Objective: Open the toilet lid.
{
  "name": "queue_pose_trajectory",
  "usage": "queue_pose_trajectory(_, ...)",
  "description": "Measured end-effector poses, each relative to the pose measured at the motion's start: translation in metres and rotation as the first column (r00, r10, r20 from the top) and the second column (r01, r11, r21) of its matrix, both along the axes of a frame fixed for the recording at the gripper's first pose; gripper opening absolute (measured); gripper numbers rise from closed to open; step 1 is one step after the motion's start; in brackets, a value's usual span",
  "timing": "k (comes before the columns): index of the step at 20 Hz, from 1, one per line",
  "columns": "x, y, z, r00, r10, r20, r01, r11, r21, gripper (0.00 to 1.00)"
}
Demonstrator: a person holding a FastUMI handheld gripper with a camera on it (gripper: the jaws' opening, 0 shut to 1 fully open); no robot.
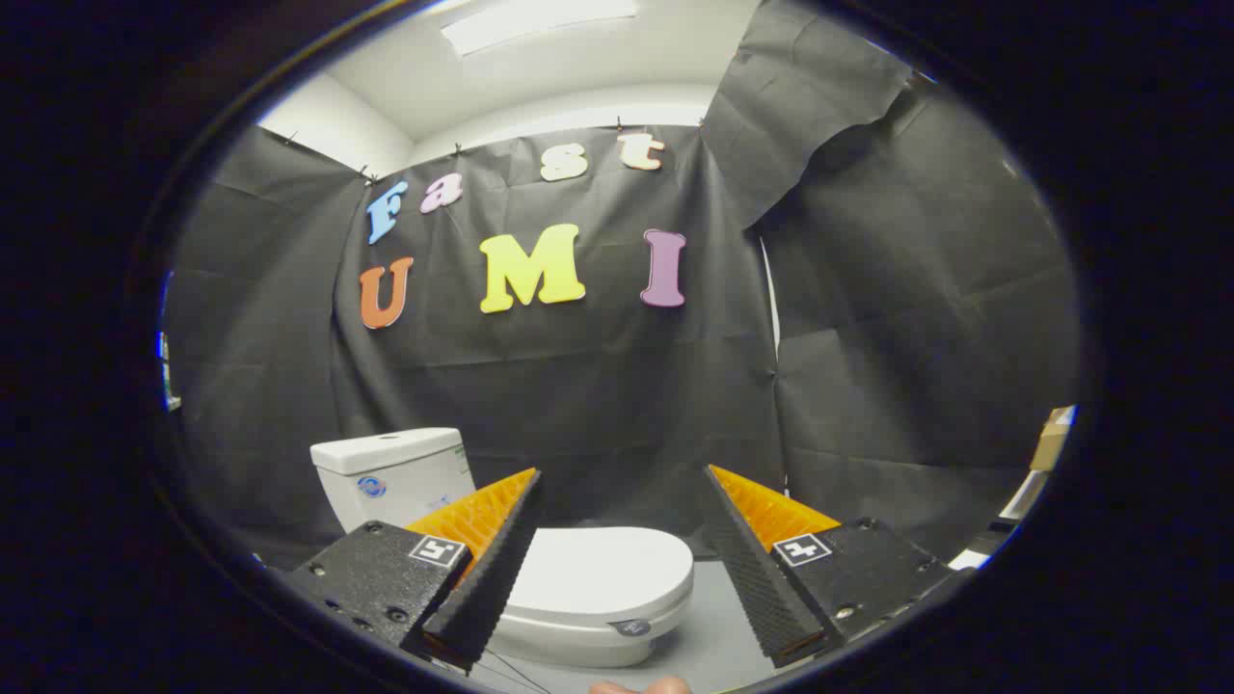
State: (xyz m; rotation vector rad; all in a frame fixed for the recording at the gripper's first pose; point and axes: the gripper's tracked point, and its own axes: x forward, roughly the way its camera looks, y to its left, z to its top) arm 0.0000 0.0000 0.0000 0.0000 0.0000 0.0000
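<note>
black cloth booth wall, grey floor (718, 631). white toilet (405, 472) lower left of frame, lid (603, 569) down. gripper (622, 482) fingers spread wide, holding nothing.

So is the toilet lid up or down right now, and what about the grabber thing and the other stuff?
toilet lid: down, closed flat on the bowl, not touched.
gripper: open, fingers spread wide, nothing between them, lid ahead and below.
tank: upright behind the lid, its top on.
ceiling light: on.
</note>
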Motion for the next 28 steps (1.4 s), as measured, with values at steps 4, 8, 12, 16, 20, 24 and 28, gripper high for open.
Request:
queue_pose_trajectory(4, 0.001, 0.001, 0.000, 1.000, -0.003, 0.000, 0.003, 1.000, 0.014, 1.00)
queue_pose_trajectory(8, -0.001, 0.010, -0.007, 1.000, 0.001, -0.020, 0.000, 0.999, 0.053, 1.00)
queue_pose_trajectory(12, -0.003, 0.008, -0.010, 0.999, -0.022, -0.028, 0.022, 0.999, 0.028, 1.00)
queue_pose_trajectory(16, -0.004, 0.007, -0.014, 0.999, -0.028, -0.038, 0.028, 1.000, 0.004, 1.00)
queue_pose_trajectory(20, -0.003, 0.010, -0.016, 0.999, -0.032, -0.039, 0.033, 0.999, 0.003, 1.00)
queue_pose_trajectory(24, -0.003, 0.021, -0.021, 0.999, -0.017, -0.039, 0.016, 1.000, -0.007, 1.00)
queue_pose_trajectory(28, 0.004, 0.021, -0.027, 0.998, -0.026, -0.051, 0.025, 0.999, -0.024, 1.00)
